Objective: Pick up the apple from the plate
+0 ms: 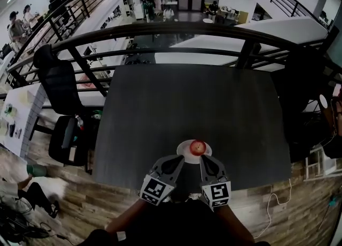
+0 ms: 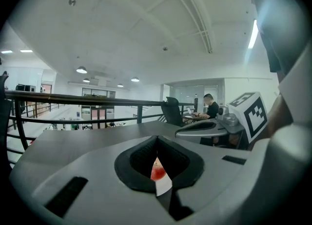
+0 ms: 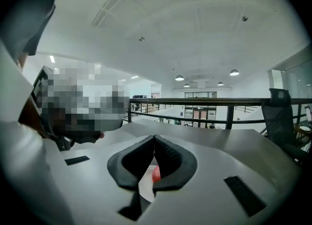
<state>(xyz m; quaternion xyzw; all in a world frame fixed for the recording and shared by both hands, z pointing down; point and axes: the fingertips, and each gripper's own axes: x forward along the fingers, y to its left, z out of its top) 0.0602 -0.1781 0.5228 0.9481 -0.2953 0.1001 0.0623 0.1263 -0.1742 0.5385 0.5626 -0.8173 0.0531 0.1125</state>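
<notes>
A red apple (image 1: 197, 147) rests on a small white plate (image 1: 184, 146) near the front edge of the dark table (image 1: 187, 101). My left gripper (image 1: 180, 158) sits just short of the plate's near-left rim, jaws together and empty. My right gripper (image 1: 204, 158) is right beside it, tip at the plate's near rim just below the apple, also shut and empty. In the left gripper view the apple (image 2: 157, 172) and plate (image 2: 164, 186) show through the slit below the closed tips (image 2: 157, 141). The right gripper view shows the apple (image 3: 155, 174) and plate (image 3: 145, 186) the same way.
A black office chair (image 1: 59, 95) stands off the table's left side. A dark metal railing (image 1: 187, 29) runs behind the table's far edge. A white cable (image 1: 278, 202) lies on the wooden floor at the right, and a person's legs (image 1: 32, 191) show at the bottom left.
</notes>
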